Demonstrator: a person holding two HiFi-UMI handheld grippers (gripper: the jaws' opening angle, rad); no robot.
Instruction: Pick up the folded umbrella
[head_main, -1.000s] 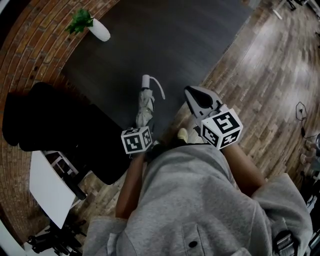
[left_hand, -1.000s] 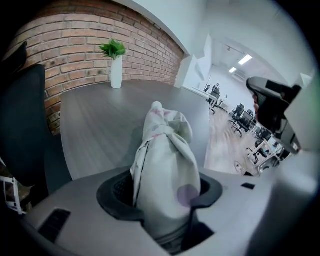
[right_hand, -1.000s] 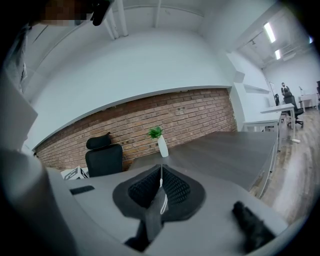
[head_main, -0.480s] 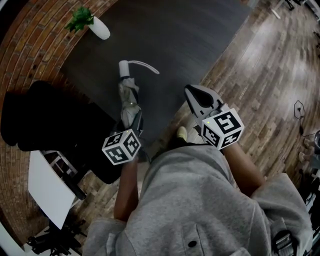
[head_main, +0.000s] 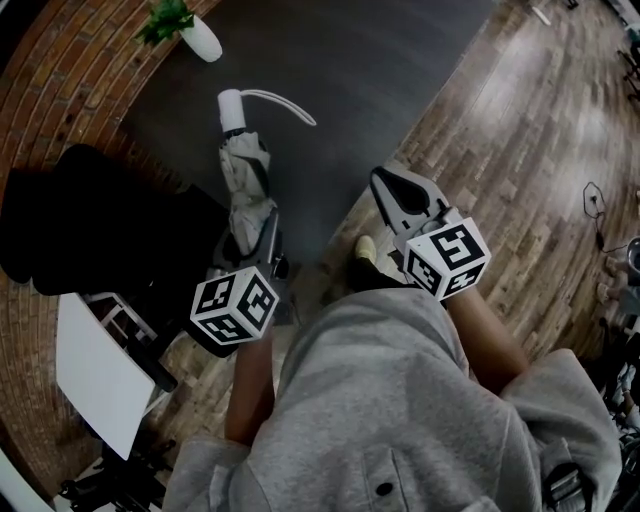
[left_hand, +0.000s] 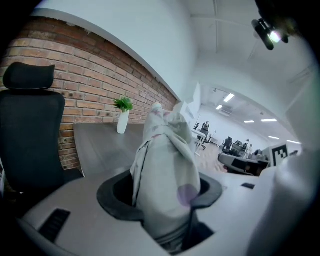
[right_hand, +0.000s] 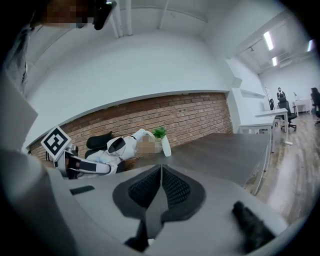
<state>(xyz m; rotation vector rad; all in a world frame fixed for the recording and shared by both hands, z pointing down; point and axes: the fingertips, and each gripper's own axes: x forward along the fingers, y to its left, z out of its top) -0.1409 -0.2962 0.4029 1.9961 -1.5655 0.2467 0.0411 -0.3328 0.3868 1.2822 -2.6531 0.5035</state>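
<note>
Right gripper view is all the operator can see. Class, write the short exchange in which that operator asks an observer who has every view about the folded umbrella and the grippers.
Operator: Does the left gripper really hold the umbrella?
Observer: Yes. The left gripper view shows the left gripper with both jaws pressed on the folded umbrella, on its pale fabric.
Operator: And where is my right gripper?
Observer: The head view shows the right gripper at the dark table's edge. The person's pale shoe is beside it in the picture, on the wooden floor.
</note>
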